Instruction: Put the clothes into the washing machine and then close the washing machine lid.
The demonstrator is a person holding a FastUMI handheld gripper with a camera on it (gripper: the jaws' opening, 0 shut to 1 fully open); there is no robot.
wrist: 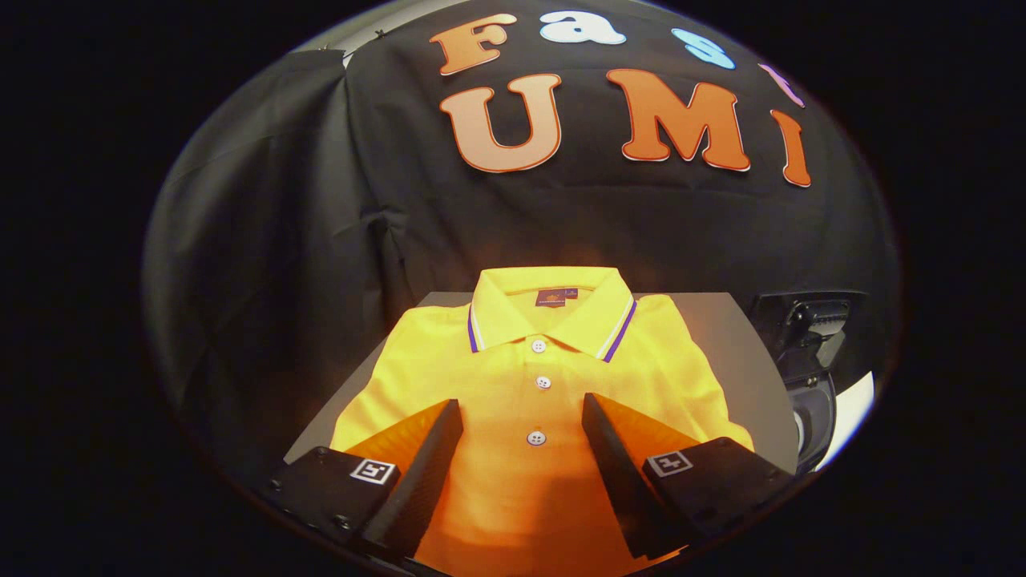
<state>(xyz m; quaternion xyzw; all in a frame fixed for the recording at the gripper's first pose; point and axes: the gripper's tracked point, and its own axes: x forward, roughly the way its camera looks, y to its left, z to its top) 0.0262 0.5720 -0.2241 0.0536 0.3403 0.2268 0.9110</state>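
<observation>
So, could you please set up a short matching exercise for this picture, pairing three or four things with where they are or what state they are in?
Things:
1. polo shirt
2. tongs
3. shirt collar
4. table

Places or states:
A. open, spread over the shirt's button line
B. grey, bare to the shirt's right
C. folded flat on the table
D. at the shirt's far end, beyond the tongs

Pairs: 1-C, 2-A, 3-D, 4-B
</observation>
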